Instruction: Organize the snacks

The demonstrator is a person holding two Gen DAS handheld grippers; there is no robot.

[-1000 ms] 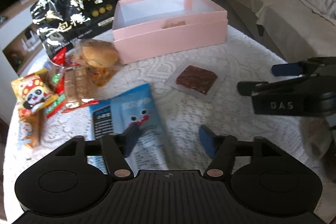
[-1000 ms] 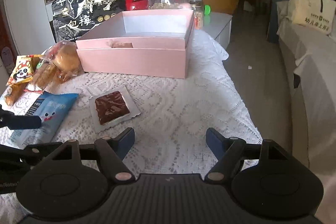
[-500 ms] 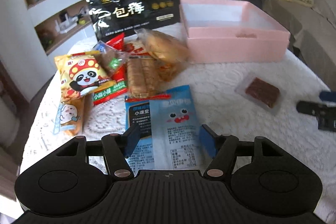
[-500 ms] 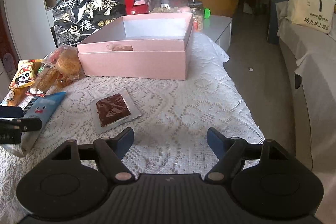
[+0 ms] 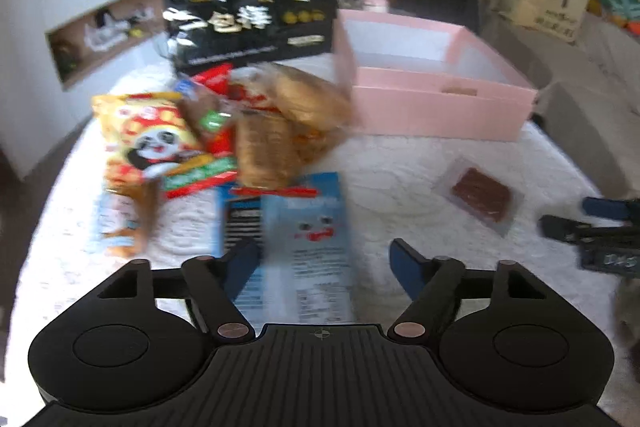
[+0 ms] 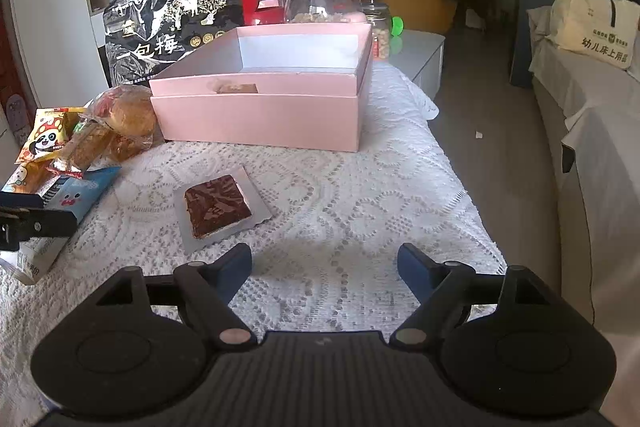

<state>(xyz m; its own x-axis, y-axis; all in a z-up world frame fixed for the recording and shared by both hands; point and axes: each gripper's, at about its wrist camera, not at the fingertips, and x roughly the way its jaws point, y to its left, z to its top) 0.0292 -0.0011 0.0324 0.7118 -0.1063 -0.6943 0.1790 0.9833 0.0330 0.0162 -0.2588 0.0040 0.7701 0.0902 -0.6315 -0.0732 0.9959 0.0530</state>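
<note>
both tongs are opening and hold nothing. the left tongs [image 5: 322, 261] hang over the blue snack packet [image 5: 308, 227] near the worktop's [image 6: 360, 187] left edge. they should probably straddle its narrow sides before closing.

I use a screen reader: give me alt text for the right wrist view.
The opening, empty right gripper hovers over a lace tablecloth, facing a wrapped brownie and an open pink box.

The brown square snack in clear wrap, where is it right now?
In the right wrist view the brown square snack lies flat on the lace tablecloth, in front of the pink box, right of the blue packet.
</note>
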